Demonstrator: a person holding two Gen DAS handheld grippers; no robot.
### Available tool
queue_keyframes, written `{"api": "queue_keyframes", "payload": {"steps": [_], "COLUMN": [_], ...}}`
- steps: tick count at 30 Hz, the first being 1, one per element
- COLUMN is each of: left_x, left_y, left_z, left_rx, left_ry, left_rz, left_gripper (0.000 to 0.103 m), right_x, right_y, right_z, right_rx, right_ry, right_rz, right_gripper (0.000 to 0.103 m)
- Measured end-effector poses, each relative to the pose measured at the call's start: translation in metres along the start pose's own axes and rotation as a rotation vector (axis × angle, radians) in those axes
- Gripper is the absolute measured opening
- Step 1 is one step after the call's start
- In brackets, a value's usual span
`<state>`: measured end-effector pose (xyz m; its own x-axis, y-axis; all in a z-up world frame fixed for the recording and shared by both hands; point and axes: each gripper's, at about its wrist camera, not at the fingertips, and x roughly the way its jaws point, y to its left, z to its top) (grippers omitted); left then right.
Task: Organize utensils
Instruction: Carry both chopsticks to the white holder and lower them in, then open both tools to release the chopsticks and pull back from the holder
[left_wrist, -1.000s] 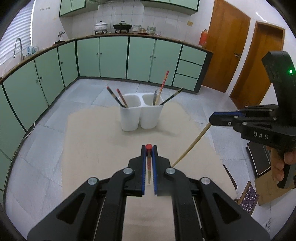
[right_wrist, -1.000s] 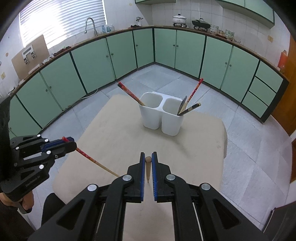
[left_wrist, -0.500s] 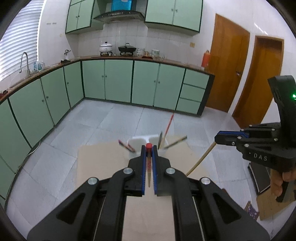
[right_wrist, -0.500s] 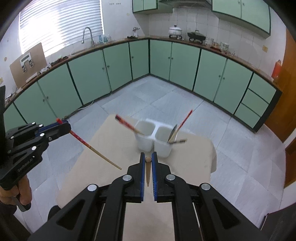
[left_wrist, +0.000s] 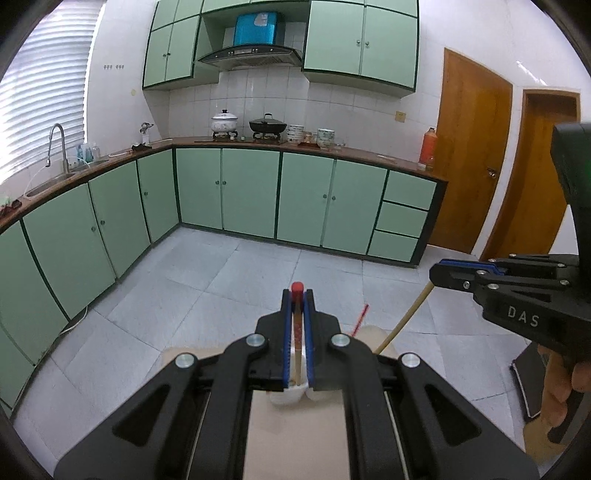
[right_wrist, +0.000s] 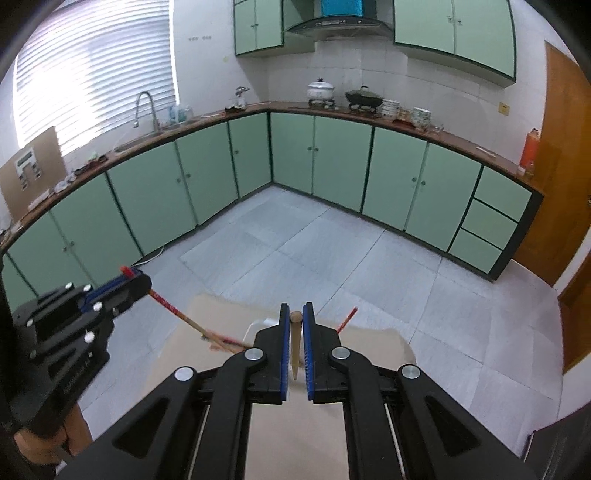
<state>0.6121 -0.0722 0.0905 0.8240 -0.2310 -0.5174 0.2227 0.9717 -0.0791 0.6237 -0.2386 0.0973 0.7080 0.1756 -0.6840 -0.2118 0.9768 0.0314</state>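
Note:
My left gripper (left_wrist: 297, 295) is shut on a red-tipped chopstick (left_wrist: 296, 325). The stick points down into the white utensil holder (left_wrist: 291, 394), which is mostly hidden behind the fingers. In the right wrist view the left gripper (right_wrist: 127, 282) holds that chopstick (right_wrist: 173, 309) slanting toward the holder. My right gripper (right_wrist: 295, 317) is shut on a plain wooden chopstick (right_wrist: 294, 343). In the left wrist view the right gripper (left_wrist: 439, 273) holds the wooden stick (left_wrist: 404, 319) angled down to the holder. Another red chopstick (right_wrist: 347, 318) sticks out of the holder.
The holder stands on a beige table (right_wrist: 303, 435) in a kitchen with green cabinets (left_wrist: 251, 192) and a grey tiled floor (left_wrist: 229, 280). Wooden doors (left_wrist: 472, 166) are at the right.
Both grippers have tilted up and moved in over the holder. The table and holder have dropped low in both views, and both chopstick tips now reach down at the holder.

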Motion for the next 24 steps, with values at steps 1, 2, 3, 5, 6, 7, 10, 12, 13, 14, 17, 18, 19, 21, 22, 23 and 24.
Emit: {"api": "queue_keyframes", "payload": {"steps": [1, 2, 3, 5, 6, 7, 10, 12, 13, 14, 17, 18, 19, 21, 22, 23, 24], "left_x": [0.007, 0.019, 0.028, 0.051, 0.058, 0.067, 0.097, 0.114, 0.123, 0.129, 0.139, 0.140, 0.144, 0.146, 0.145, 0.143, 0.140], "left_y": [0.000, 0.001, 0.004, 0.005, 0.007, 0.009, 0.016, 0.023, 0.025, 0.028, 0.032, 0.033, 0.033, 0.033, 0.033, 0.035, 0.037], "left_z": [0.001, 0.001, 0.000, -0.003, -0.006, -0.009, -0.020, -0.030, -0.034, -0.039, -0.048, -0.052, -0.056, -0.061, -0.062, -0.064, -0.064], "left_rx": [-0.005, -0.016, -0.025, -0.029, -0.032, -0.036, -0.050, -0.064, -0.073, -0.077, -0.076, -0.078, -0.077, -0.063, -0.063, -0.066, -0.070], "left_ry": [0.002, 0.011, 0.019, 0.034, 0.044, 0.056, 0.098, 0.123, 0.139, 0.149, 0.172, 0.181, 0.204, 0.216, 0.219, 0.219, 0.217], "left_rz": [0.000, -0.008, -0.007, 0.004, 0.006, 0.009, 0.014, 0.015, 0.013, 0.010, 0.007, 0.002, -0.012, 0.001, 0.006, 0.005, 0.008], "left_gripper": [0.005, 0.005, 0.005, 0.005, 0.005, 0.005, 0.005, 0.005, 0.005, 0.005, 0.005, 0.005, 0.005, 0.006, 0.007, 0.012, 0.021], "right_x": [0.007, 0.017, 0.027, 0.045, 0.056, 0.063, 0.090, 0.102, 0.110, 0.116, 0.130, 0.132, 0.135, 0.141, 0.142, 0.142, 0.139], "right_y": [-0.001, -0.002, -0.004, -0.007, -0.009, -0.011, -0.018, -0.024, -0.026, -0.029, -0.034, -0.035, -0.037, -0.040, -0.041, -0.042, -0.044], "right_z": [0.002, 0.004, 0.005, 0.005, 0.004, 0.003, -0.002, -0.008, -0.010, -0.014, -0.023, -0.024, -0.028, -0.033, -0.035, -0.036, -0.038], "right_rx": [0.004, 0.008, 0.015, 0.026, 0.029, 0.030, 0.038, 0.048, 0.053, 0.058, 0.066, 0.066, 0.070, 0.086, 0.094, 0.098, 0.104], "right_ry": [0.000, 0.000, 0.001, 0.009, 0.017, 0.022, 0.047, 0.062, 0.070, 0.080, 0.108, 0.112, 0.118, 0.142, 0.152, 0.156, 0.151], "right_rz": [-0.004, -0.008, -0.007, -0.003, -0.002, -0.001, 0.001, 0.002, 0.001, 0.004, 0.012, 0.013, 0.013, 0.023, 0.029, 0.031, 0.021], "right_gripper": [0.007, 0.007, 0.007, 0.007, 0.007, 0.007, 0.007, 0.007, 0.007, 0.007, 0.007, 0.007, 0.007, 0.007, 0.009, 0.011, 0.015]}}
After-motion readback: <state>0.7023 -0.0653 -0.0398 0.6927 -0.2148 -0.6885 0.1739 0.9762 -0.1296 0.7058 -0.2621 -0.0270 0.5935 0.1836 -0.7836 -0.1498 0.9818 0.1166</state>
